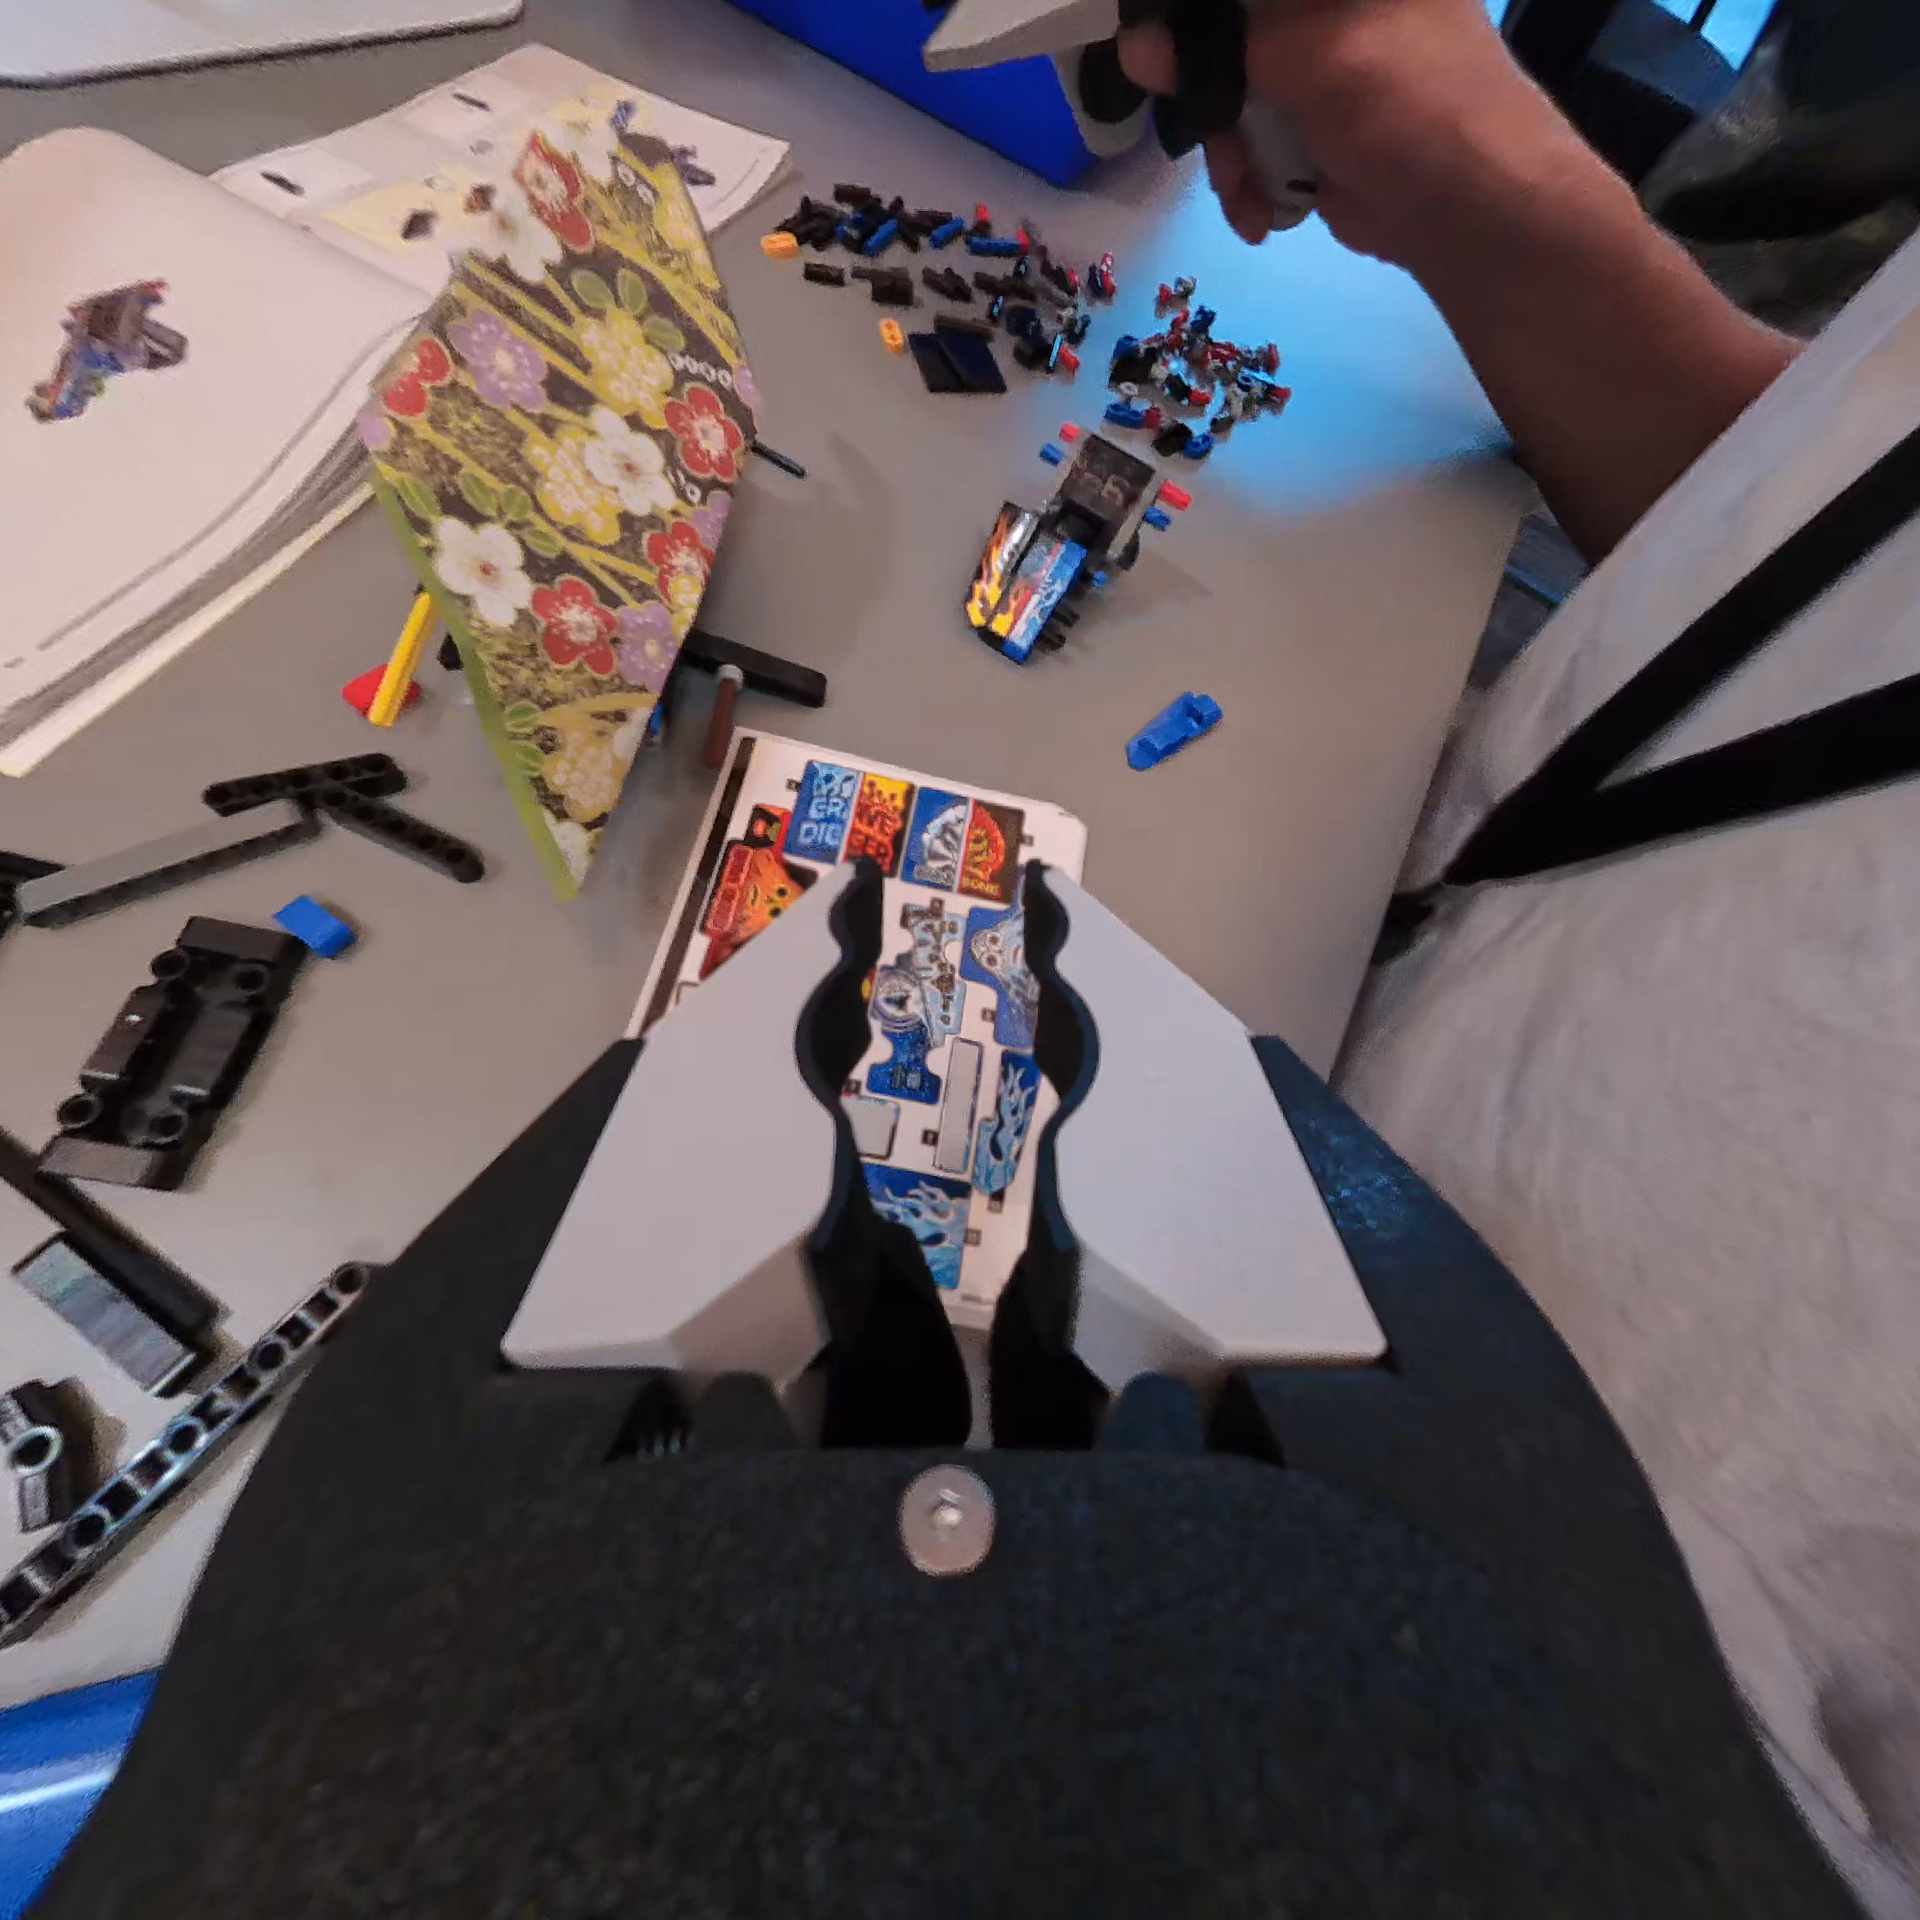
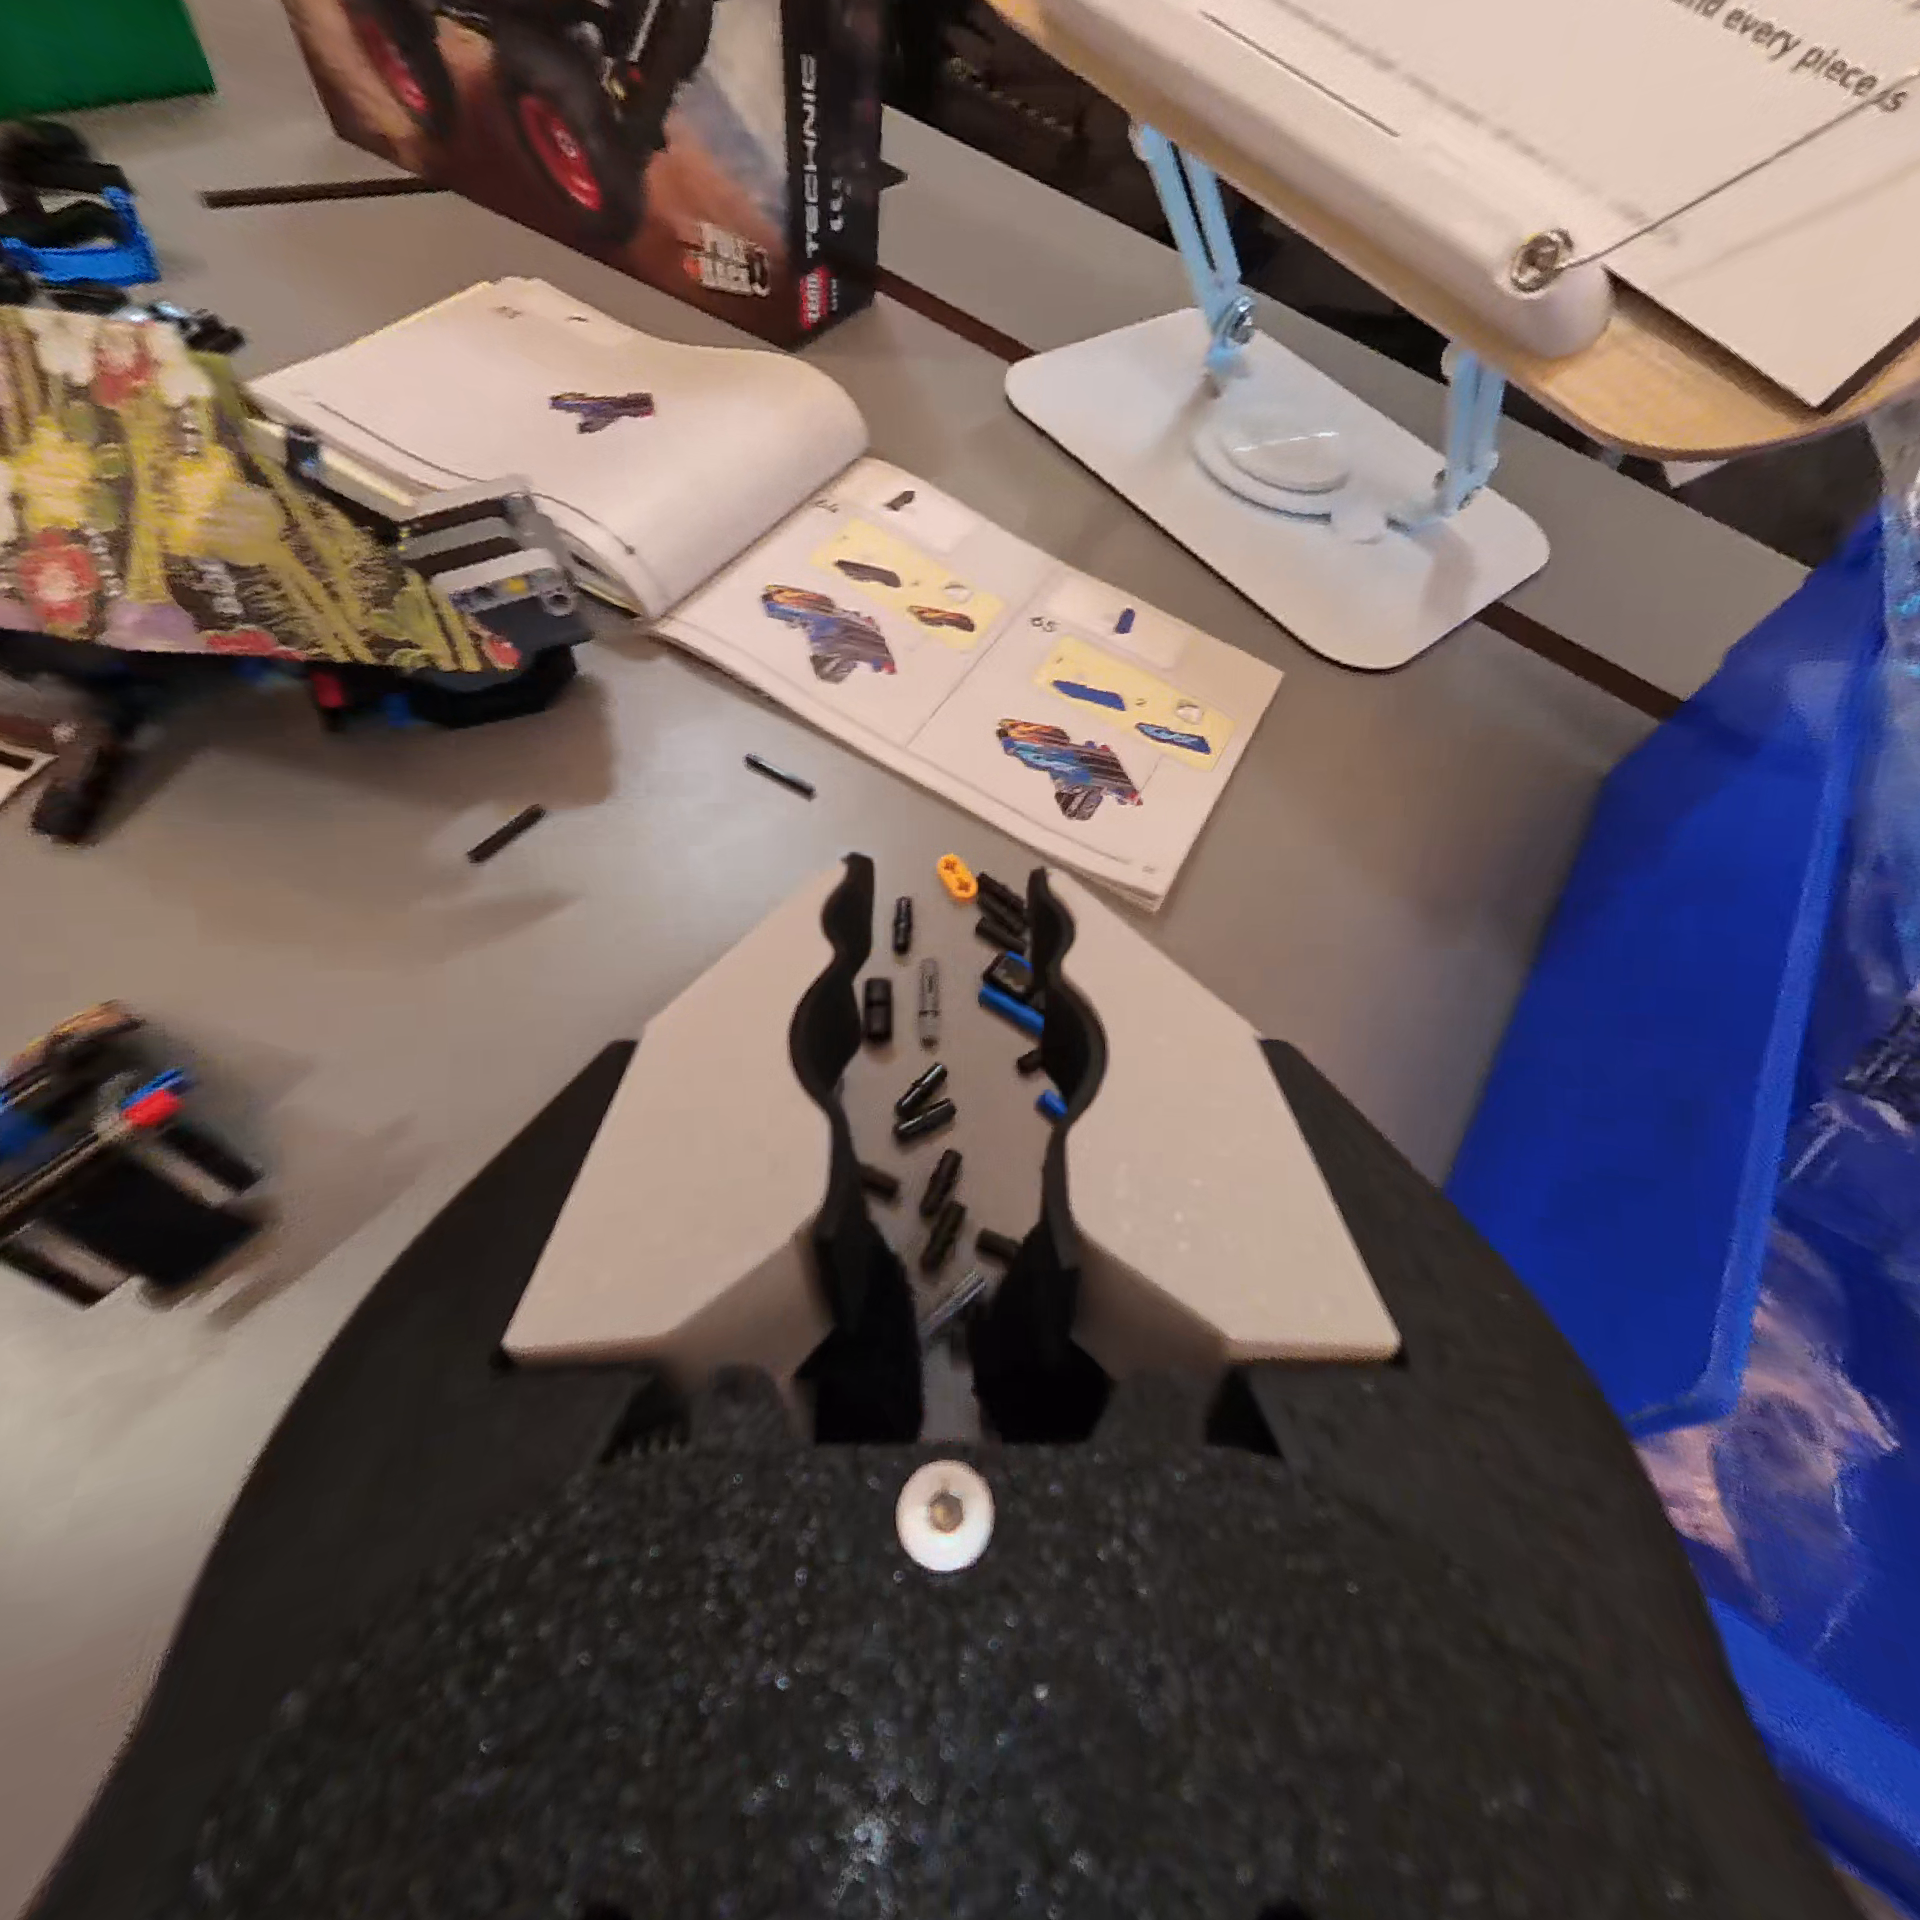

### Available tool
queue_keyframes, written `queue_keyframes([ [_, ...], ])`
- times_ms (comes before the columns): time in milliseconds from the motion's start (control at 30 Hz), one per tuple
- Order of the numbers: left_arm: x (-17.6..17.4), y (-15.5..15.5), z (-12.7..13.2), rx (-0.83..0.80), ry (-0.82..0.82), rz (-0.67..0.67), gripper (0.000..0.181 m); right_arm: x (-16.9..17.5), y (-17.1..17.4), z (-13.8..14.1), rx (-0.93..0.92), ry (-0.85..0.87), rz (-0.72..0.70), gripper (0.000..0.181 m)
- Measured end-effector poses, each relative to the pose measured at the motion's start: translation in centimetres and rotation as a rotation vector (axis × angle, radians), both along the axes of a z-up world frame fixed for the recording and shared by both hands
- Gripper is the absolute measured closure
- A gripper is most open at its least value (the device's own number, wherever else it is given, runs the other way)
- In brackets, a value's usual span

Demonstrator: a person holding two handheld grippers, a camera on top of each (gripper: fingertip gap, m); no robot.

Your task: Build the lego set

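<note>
Both jaws gape, empty — the left gripper (image 1: 943,883) over the sticker sheet (image 1: 940,831), the right gripper (image 2: 948,878) above the small pins (image 2: 925,1107). Picking stage, seemingly; next comes closing on one pin — the half-built model (image 1: 1049,556) waits right.

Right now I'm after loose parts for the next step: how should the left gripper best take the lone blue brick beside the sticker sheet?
Probably from above, pinching the blue brick across its narrow width, not its ends. It lies flat and alone on the table, long sides clear. The left gripper is open, over the sticker sheet.
</note>
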State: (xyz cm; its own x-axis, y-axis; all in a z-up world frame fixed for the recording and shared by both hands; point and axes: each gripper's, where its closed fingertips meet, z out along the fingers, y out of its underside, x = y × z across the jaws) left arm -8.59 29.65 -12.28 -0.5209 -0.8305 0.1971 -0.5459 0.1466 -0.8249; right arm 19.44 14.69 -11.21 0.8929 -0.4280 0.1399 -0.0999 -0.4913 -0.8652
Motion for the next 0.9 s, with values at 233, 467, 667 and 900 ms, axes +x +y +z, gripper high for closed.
queue_keyframes([
  [233,-0.1,0.1,-1.1,0.004,0.076,-0.07,0.154,0.7,0.3,-1.1,0.036,0.007,-0.008,0.154],
  [467,0.4,-0.1,0.0,-0.086,0.08,-0.115,0.148,1.1,-0.3,-0.8,0.047,0.009,-0.022,0.154],
  [667,0.7,0.4,-1.0,0.001,0.114,-0.095,0.146,0.9,-0.3,-0.8,0.025,-0.013,-0.022,0.156],
  [900,-2.5,2.3,-4.4,0.25,0.268,-0.056,0.134,-1.8,0.7,0.9,0.058,-0.084,0.07,0.157],
])
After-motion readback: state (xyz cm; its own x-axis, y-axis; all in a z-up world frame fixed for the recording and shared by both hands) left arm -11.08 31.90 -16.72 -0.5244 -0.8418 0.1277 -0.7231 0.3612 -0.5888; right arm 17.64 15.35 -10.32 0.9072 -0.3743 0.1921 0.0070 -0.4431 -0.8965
